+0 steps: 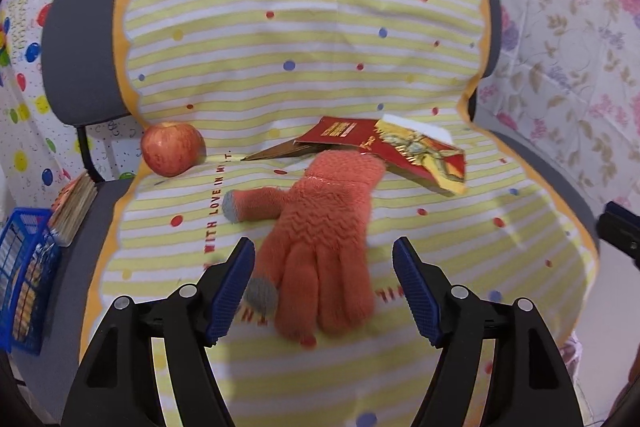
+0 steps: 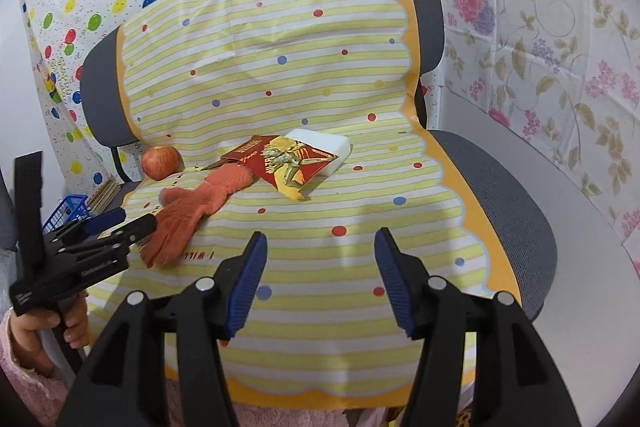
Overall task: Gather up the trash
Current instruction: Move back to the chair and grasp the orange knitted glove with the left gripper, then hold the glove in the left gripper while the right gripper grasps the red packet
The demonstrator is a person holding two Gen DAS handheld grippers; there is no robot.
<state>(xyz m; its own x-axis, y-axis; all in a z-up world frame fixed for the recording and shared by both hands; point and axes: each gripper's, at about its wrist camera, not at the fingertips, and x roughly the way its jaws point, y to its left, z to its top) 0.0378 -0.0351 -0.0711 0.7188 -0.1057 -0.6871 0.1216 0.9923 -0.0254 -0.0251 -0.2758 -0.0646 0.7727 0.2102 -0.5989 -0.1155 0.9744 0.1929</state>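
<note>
Lying beyond both wide-open, empty jaws, red packet rests behind glove.

Both grippers, left and right, are black plastic with ribbed blue pads and silver rivets. The person's sleeve is fuzzy pink.

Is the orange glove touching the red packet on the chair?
Touching. In the left wrist view the cuff of the orange glove lies against the edge of the red packet, with no striped cloth visible between them.
</note>
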